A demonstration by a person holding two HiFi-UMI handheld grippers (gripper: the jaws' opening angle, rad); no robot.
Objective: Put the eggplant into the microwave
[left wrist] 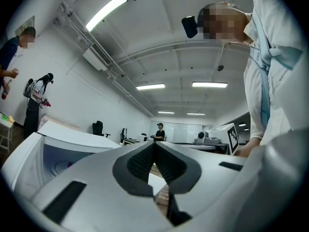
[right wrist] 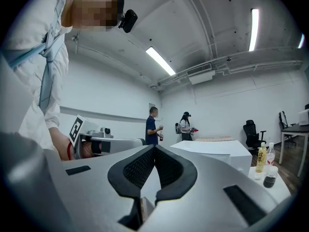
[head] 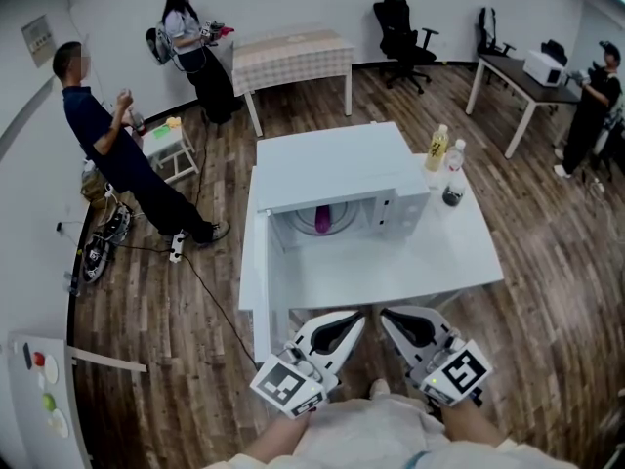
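A purple eggplant (head: 323, 220) lies inside the open white microwave (head: 332, 169) on the white table (head: 439, 257). The microwave's door (head: 250, 262) hangs open to the left. My left gripper (head: 360, 317) and right gripper (head: 385, 315) are held low near my body, just short of the table's near edge, tips close together. Both are shut with nothing between the pads. In the left gripper view my left gripper (left wrist: 154, 144) shows its jaws closed, with the microwave (left wrist: 58, 151) at the left. The right gripper (right wrist: 154, 148) also shows closed jaws.
Two bottles (head: 437, 149) and a small dark jar (head: 452, 195) stand at the table's back right beside the microwave. Several people stand around the room; one is at the left (head: 117, 154). Another table (head: 293, 57), an office chair (head: 402, 37) and a desk (head: 522, 81) stand farther off.
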